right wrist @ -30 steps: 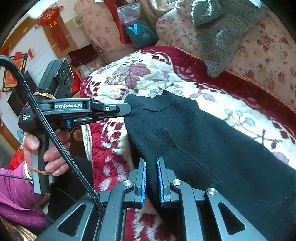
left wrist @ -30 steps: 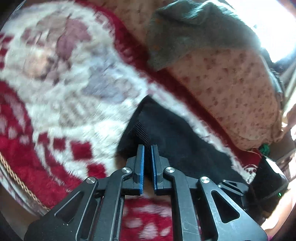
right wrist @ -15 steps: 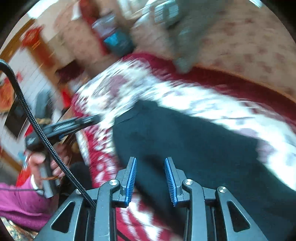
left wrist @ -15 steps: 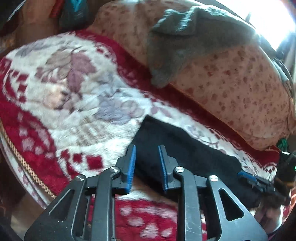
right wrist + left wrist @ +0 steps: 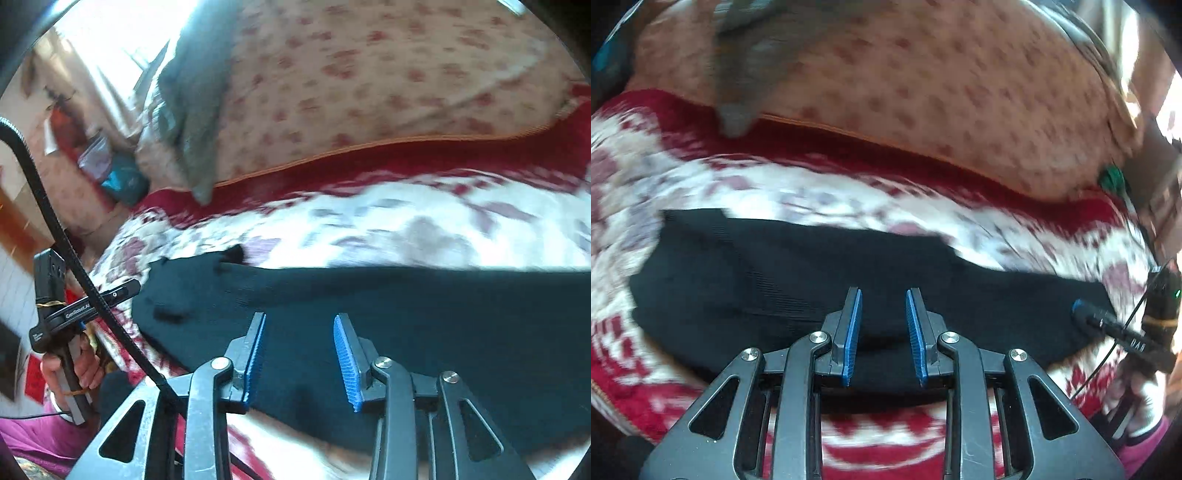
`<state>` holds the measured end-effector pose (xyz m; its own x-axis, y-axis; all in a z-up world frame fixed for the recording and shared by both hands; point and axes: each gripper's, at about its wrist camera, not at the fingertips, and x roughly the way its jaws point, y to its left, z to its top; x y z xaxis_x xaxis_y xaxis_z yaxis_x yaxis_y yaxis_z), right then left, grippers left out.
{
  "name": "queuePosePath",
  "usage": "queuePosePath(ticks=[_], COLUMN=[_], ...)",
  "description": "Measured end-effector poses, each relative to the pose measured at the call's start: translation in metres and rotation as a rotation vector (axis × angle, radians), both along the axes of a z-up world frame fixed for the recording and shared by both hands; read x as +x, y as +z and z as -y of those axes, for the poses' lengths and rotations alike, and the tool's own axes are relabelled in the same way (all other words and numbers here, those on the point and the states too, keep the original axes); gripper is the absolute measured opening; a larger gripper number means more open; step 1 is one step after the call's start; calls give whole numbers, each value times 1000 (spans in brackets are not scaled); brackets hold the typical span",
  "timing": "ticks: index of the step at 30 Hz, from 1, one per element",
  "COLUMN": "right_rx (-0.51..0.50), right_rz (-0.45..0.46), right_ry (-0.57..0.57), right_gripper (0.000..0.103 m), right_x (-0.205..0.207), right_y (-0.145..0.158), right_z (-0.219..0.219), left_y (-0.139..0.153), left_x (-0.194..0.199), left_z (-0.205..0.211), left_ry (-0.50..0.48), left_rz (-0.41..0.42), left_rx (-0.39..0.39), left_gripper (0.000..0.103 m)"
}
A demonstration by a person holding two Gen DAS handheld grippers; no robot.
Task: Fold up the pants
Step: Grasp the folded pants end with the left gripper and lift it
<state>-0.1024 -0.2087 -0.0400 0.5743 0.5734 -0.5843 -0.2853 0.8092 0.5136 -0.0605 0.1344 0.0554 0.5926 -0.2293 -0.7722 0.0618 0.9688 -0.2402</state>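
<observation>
The black pants (image 5: 798,273) lie flat in a long strip on a red and white floral blanket (image 5: 849,195); they also show in the right wrist view (image 5: 424,314). My left gripper (image 5: 882,314) is open and empty, hovering just above the pants' near edge. My right gripper (image 5: 301,343) is open and empty above the pants' middle. The right gripper also shows at the pants' right end in the left wrist view (image 5: 1108,325). The left gripper shows by the pants' left end in the right wrist view (image 5: 107,299).
A floral cushion (image 5: 942,85) stands behind the blanket with a grey fleece garment (image 5: 750,55) draped over it. Clutter and a blue bag (image 5: 122,181) sit at the far left. A black cable (image 5: 55,229) crosses the right wrist view.
Both grippers were shut on the pants' edge a second ago. Both have opened, let the pants go and swung round to face along the strip.
</observation>
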Motion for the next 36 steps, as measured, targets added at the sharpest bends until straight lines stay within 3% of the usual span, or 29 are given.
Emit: queuePosePath(ticks=[6,10,15,28,36], right_rx=[-25,-43,-15,-4,33], right_rz=[32,42,37,-9,-87], right_ry=[-112,-144,-172,-239,-289], right_gripper=[37,48,48,48,48], right_x=[-23,-29,-36,-54,-71], right_y=[5,8,5,-3,-20], right_z=[53,66,83,126,154], left_y=[-13,-19,-21,-20,-21], left_x=[12,15,21,34,49], left_z=[90,125,160,213,246], left_ry=[-125,-174,-221,-320,-415], left_rz=[-15,-9,1,12,5], left_rx=[133,169,195,203,179], left_gripper=[23,23,23,23,23])
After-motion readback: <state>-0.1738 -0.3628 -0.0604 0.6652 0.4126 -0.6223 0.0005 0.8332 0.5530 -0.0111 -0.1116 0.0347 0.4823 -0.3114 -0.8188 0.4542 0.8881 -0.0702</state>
